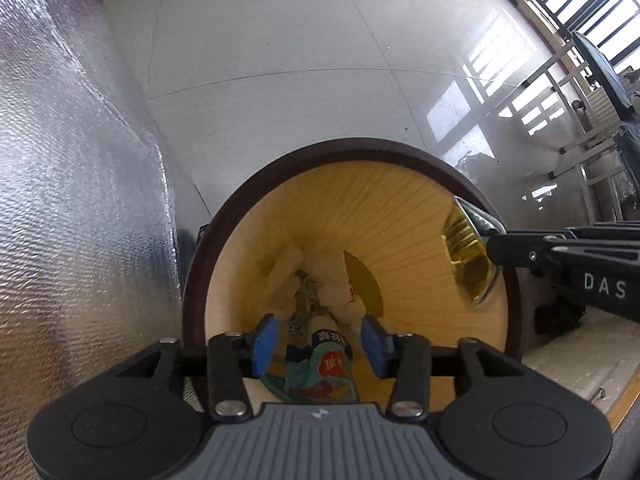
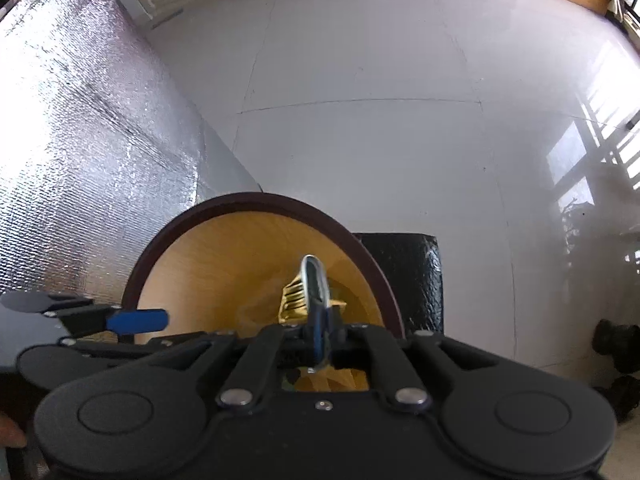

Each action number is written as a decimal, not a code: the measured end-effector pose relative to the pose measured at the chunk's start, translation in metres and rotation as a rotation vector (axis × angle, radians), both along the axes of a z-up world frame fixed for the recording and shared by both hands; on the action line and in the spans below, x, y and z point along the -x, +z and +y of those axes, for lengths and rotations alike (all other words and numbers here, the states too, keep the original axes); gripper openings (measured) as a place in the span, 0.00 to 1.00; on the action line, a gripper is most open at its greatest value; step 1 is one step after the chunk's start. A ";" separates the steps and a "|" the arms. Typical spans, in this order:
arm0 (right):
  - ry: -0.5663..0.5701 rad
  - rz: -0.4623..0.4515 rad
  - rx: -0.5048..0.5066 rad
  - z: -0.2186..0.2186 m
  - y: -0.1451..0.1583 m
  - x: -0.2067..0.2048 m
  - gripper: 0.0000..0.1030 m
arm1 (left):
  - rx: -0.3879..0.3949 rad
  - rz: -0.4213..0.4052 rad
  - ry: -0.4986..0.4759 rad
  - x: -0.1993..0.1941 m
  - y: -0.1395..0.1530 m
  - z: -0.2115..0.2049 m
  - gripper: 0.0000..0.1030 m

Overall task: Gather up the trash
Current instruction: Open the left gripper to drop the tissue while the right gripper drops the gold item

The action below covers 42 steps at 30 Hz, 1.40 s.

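Observation:
A round wooden bin point(image 1: 400, 208) with a dark rim stands on the floor; it also shows in the right wrist view point(image 2: 224, 256). Crumpled white paper point(image 1: 328, 272) lies in its bottom. My left gripper point(image 1: 320, 344) is open over the bin mouth, and a green and red snack wrapper point(image 1: 320, 372) hangs between its blue pads, touching neither. My right gripper point(image 2: 320, 332) is shut on a flattened gold and silver wrapper point(image 2: 312, 280) and holds it over the bin's right rim. That wrapper shows in the left wrist view point(image 1: 470, 252) too.
A silver foil sheet point(image 1: 72, 184) covers the surface left of the bin. A black bag or cushion point(image 2: 404, 272) sits right behind the bin. Grey tiled floor point(image 1: 280, 60) stretches beyond. A metal rack point(image 1: 592, 148) stands at the right. Dark shoes point(image 2: 616, 344) lie on the right.

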State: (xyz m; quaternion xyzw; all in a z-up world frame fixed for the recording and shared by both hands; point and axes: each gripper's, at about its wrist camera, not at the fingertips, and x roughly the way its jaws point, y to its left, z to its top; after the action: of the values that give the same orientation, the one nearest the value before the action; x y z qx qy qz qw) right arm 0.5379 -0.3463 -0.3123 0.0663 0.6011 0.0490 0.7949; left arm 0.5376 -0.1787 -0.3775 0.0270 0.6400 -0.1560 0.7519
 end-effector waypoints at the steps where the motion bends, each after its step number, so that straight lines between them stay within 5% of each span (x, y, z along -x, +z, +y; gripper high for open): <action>1: -0.004 0.002 0.003 -0.001 0.000 0.002 0.14 | -0.003 -0.001 0.001 0.001 0.002 0.001 0.51; 16: 0.007 0.007 -0.016 -0.012 0.015 0.036 0.34 | -0.005 -0.033 0.029 0.020 0.028 0.009 0.83; 24: -0.007 -0.029 -0.029 -0.016 0.031 0.055 0.61 | -0.015 -0.061 0.051 0.028 0.047 0.016 0.99; 32: -0.015 -0.060 -0.016 -0.014 0.045 0.075 0.99 | -0.043 -0.080 0.077 0.045 0.060 0.027 1.00; 42: -0.033 -0.089 0.013 -0.014 0.057 0.099 1.00 | -0.039 -0.125 0.103 0.069 0.077 0.035 1.00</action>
State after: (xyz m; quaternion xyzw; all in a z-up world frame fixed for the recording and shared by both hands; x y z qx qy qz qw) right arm 0.4391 -0.3604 -0.2556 0.0688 0.5644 0.0349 0.8219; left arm 0.4689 -0.1440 -0.3006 0.0185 0.5953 -0.1026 0.7967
